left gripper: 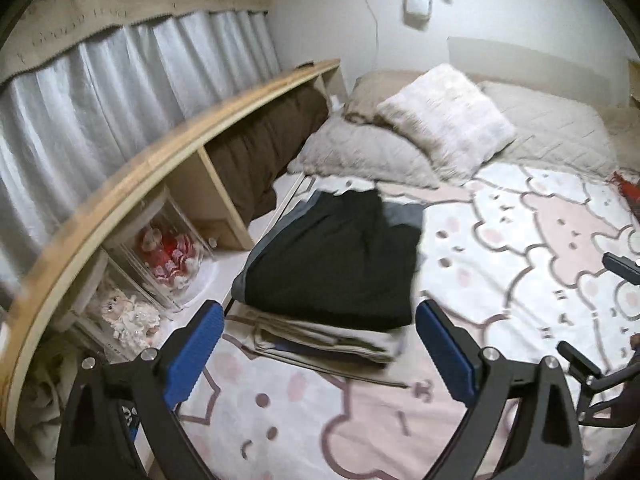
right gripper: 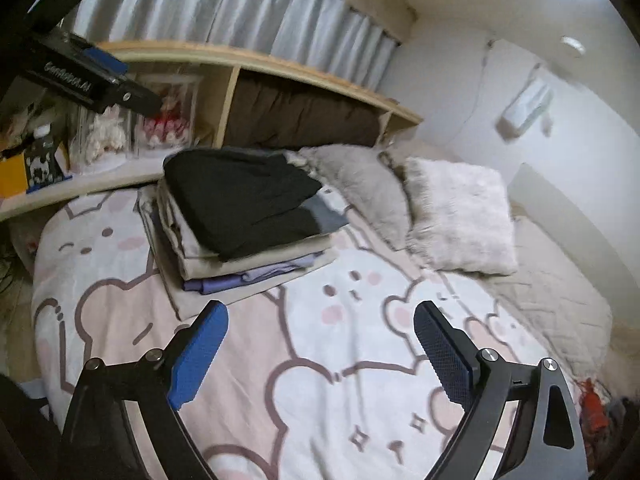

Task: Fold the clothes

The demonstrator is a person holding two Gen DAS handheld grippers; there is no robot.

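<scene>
Both tongs are wide and hold nothing: left gripper (left gripper: 318,334), right gripper (right gripper: 320,338); the black folded garment (right gripper: 244,208) tops the pile at 11 o'clock (soft, light, floppy); pinch an edge.

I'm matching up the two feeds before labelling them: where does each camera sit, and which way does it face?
Left wrist: on the left gripper, facing down over the bed at the folded clothes stack, shelf and pillows; its open blue fingers show, plus the right gripper at the right edge.
Right wrist: on the right gripper, facing the stack from farther right; open fingers show, the left gripper top left.
Shared: stack, shelf, fluffy pillow, bear-print duvet.
</scene>
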